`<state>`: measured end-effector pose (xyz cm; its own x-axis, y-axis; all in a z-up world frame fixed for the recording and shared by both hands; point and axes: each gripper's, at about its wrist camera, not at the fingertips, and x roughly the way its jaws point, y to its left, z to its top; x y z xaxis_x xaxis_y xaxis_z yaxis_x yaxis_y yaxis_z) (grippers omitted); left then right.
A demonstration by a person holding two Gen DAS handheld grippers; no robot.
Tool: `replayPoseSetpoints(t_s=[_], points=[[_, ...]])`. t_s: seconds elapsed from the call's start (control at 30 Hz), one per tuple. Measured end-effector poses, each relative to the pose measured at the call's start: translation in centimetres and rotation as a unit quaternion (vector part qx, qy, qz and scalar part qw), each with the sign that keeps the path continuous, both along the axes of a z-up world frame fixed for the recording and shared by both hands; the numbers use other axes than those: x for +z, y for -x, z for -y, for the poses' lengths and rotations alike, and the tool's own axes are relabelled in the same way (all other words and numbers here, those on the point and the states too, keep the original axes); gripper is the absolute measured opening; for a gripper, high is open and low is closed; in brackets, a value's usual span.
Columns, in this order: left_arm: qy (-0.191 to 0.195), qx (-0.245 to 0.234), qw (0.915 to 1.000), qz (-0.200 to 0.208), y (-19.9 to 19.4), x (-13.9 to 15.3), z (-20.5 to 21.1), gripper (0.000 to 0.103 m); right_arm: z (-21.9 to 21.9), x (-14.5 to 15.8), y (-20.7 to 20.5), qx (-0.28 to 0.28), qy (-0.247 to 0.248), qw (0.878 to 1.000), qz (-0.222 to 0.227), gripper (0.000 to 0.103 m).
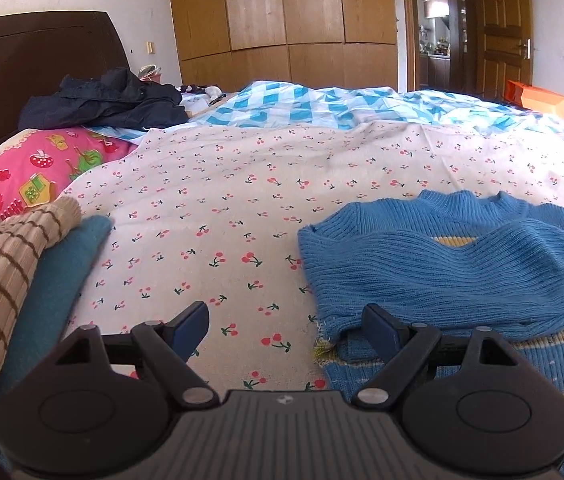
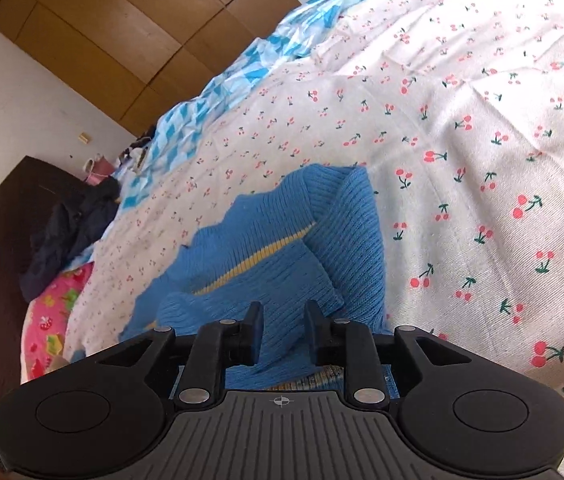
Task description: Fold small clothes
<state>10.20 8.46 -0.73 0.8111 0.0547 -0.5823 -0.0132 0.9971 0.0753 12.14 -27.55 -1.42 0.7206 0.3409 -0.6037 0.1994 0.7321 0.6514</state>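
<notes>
Loosely parted right gripper [image 2: 282, 334] fingers, blue sweater [image 2: 266, 256] between

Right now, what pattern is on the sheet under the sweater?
Small red cherries on white sheet, clearest in the left wrist view.

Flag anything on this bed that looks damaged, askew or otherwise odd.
The blue ribbed knit sweater has a frayed corner: loose pale and yellowish threads stick out at its lower left edge, beside the open left gripper. Its fold lies rumpled, not flat. Behind it, a dark navy jacket lies crumpled by the headboard.
</notes>
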Motion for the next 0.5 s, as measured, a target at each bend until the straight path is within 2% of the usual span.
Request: replayPoseSetpoints(t_s=[0.07,0.13,0.2,0.27,0.3,0.33,0.5], points=[[-0.001,0.001,1.0,0.0,0.0,0.0,0.0,0.088,0.0,-0.2,-0.6,-0.01,-0.008,1.0,-0.006,0.02],[-0.004,0.001,1.0,0.0,-0.1,-0.1,0.1,0.088,-0.1,-0.1,-1.3,-0.015,-0.009,1.0,-0.011,0.008],[-0.005,0.0,1.0,0.0,-0.1,-0.1,0.2,0.088,-0.3,0.7,-1.7,-0.011,-0.007,1.0,-0.006,0.007],[-0.006,0.0,1.0,0.001,0.0,-0.1,0.2,0.088,-0.3,1.6,-1.5,-0.004,-0.01,1.0,0.006,0.007],[-0.005,0.0,1.0,0.002,0.0,0.0,0.2,0.088,-0.3,2.0,-1.2,-0.001,-0.016,1.0,0.008,0.011],[-0.004,0.0,1.0,0.004,0.0,0.0,0.1,0.088,-0.2,2.2,-0.8,-0.003,-0.017,1.0,0.006,0.011],[0.0,-0.002,1.0,0.007,0.1,0.1,0.1,0.088,0.7,0.5,0.4,-0.029,-0.019,0.999,-0.032,0.015]])
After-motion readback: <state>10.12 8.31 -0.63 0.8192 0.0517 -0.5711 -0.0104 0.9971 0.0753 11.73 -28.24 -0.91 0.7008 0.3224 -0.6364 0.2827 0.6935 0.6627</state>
